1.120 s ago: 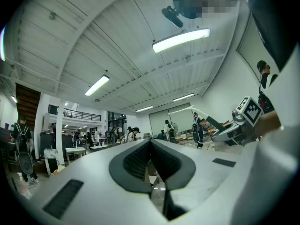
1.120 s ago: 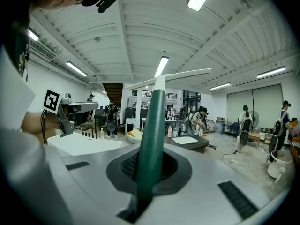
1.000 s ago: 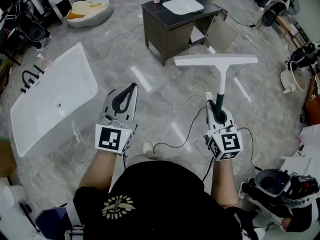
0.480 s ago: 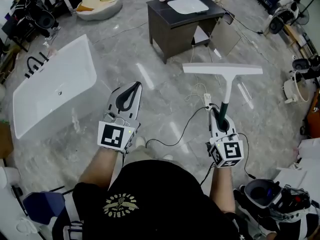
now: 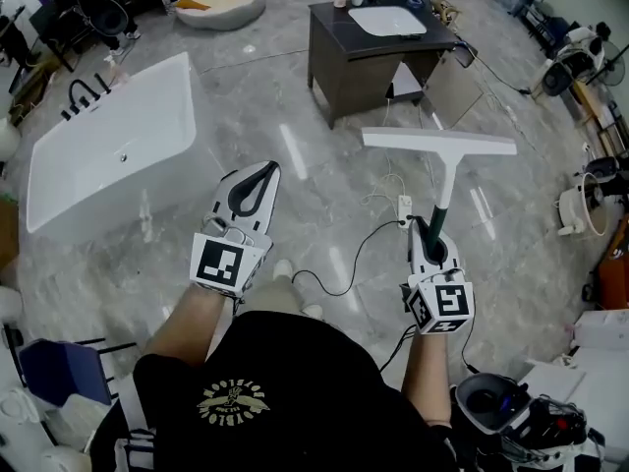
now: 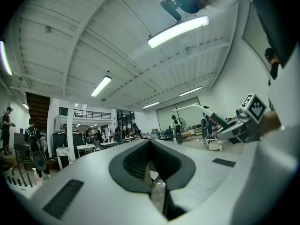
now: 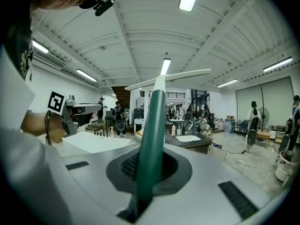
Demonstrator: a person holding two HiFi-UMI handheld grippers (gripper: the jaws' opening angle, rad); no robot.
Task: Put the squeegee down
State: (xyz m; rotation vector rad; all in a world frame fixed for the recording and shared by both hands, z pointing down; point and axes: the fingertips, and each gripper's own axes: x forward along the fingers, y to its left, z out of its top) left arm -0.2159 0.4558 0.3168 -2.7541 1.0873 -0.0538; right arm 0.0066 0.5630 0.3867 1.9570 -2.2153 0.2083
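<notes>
Green squeegee point(image 5: 444, 170) handle sits clamped between the right gripper's point(image 5: 430, 229) jaws, with the white blade crosswise well beyond their tips, off the floor point(image 5: 324, 195). On the left gripper point(image 5: 261, 170), jaws meet, nothing between.

Squeegee point(image 5: 444, 170): white blade, dk green handle. Bathtub point(image 5: 108, 146) white. Cabinet point(image 5: 349, 72) dk brown. Floor point(image 5: 295, 96) grey marble.

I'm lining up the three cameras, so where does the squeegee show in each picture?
Head view: squeegee right of centre, white blade across, handle running down into the right gripper.
Left gripper view: squeegee small at the right, blade uppermost.
Right gripper view: squeegee at centre, green handle rising from between the jaws.
Shared landmark: white bathtub, in the head and right gripper views; not made out in the left.
</notes>
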